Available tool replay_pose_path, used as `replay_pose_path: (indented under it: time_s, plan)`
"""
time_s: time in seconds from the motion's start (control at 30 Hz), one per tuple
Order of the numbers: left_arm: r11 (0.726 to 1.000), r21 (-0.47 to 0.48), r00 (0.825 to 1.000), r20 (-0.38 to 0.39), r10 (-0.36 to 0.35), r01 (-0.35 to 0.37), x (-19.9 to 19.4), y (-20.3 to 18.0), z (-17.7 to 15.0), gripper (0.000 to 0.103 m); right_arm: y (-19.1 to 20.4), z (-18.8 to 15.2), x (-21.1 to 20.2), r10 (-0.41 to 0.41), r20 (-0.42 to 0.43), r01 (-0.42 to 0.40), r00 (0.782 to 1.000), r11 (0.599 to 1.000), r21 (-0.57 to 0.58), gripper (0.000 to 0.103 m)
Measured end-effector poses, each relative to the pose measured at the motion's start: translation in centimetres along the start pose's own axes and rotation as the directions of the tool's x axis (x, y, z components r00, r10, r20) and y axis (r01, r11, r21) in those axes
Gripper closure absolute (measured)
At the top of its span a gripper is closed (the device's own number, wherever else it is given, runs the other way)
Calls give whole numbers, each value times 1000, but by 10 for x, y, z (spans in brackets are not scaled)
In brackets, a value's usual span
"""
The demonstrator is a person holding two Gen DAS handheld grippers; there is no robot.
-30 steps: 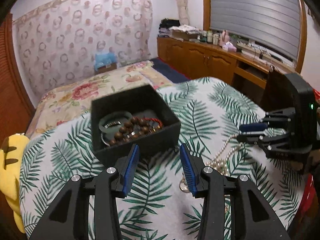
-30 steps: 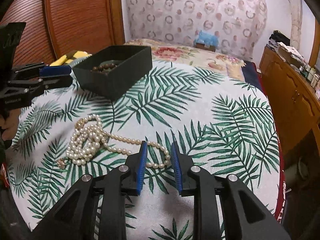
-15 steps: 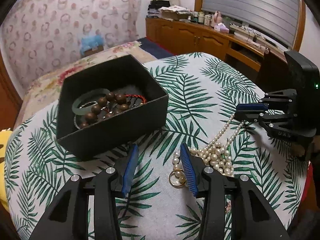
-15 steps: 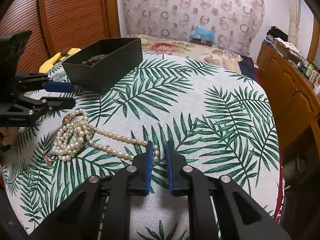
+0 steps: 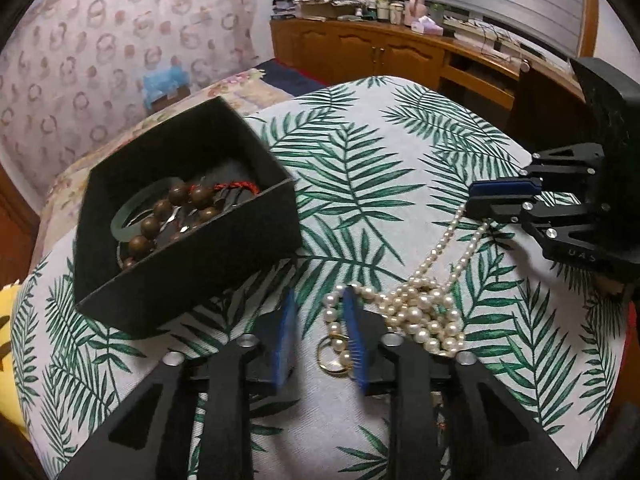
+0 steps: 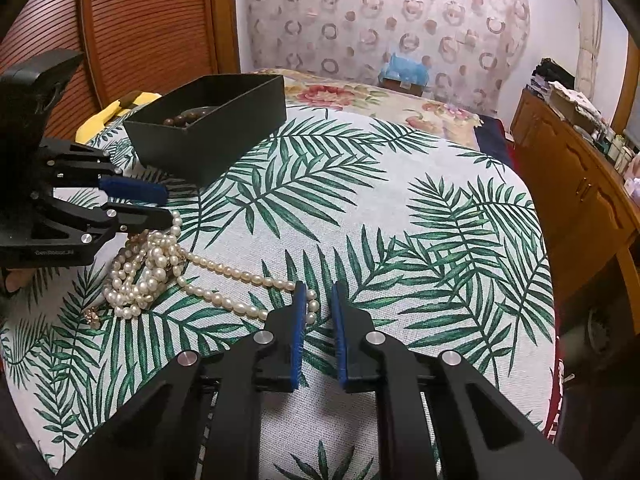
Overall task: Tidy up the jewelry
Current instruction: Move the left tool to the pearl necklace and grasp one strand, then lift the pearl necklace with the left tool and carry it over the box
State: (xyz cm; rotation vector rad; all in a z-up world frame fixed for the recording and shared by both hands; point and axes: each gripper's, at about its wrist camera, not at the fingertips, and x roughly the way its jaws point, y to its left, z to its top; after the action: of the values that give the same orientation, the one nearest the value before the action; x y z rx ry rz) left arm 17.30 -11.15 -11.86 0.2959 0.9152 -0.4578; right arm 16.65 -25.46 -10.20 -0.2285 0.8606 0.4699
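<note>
A pearl necklace [image 5: 420, 304] lies in a heap on the palm-leaf cloth [image 5: 360, 168], with a gold ring [image 5: 332, 360] at its near end. My left gripper [image 5: 318, 300] is open, low over the ring and the first pearls. The black box [image 5: 192, 248] to its left holds a wooden bead bracelet [image 5: 176, 212], a green bangle and a red cord. My right gripper [image 6: 318, 300] is narrowly open around the far loop of the pearl necklace [image 6: 240, 280], not clamped on it. The box also shows in the right wrist view [image 6: 216, 136].
The table stands beside a bed with a floral cover [image 6: 360, 92]. A wooden sideboard [image 5: 400, 52] with clutter runs along the window wall. A yellow soft toy [image 5: 8, 340] lies at the table's left edge. A wooden slatted door [image 6: 140, 20] is behind.
My left gripper has moved forward and down, from the box front to the ring end of the pearls. My right gripper has narrowed around the necklace's far loop.
</note>
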Motion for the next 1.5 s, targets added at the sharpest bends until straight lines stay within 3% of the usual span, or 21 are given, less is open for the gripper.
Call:
replay_pose_path:
  time_s: [0.13, 0.23, 0.43, 0.93, 1.03, 1.23, 1.5]
  plan:
    - [1000, 12, 1000, 5, -18, 18, 1, -3, 2, 96, 0, 0, 0, 0, 0, 0, 1000, 1000, 0, 89]
    - [1000, 3, 1000, 12, -21, 21, 0, -4, 0, 96, 0, 0, -1, 0, 0, 0, 1000, 1000, 0, 89]
    - [999, -50, 995, 102, -5, 10, -29, 2, -1, 96, -1, 0, -1, 0, 0, 0, 1000, 1000, 0, 89]
    - [996, -90, 961, 275, 0, 25, -101, 2, 0, 96, -1, 0, -1, 0, -1, 0, 1000, 1000, 0, 89]
    - [995, -94, 954, 301, 4, 25, -113, 3, 1, 96, 0, 0, -1, -2, -1, 2, 1000, 1000, 1, 97]
    - [995, -100, 937, 349, 27, 9, -137, 7, 4, 96, 6, 1, -2, -23, 2, 23, 1000, 1000, -19, 97]
    - [993, -121, 914, 401, 60, -12, -165, 16, 8, 96, 19, 31, -35, -19, 95, 24, 995, 998, -50, 97]
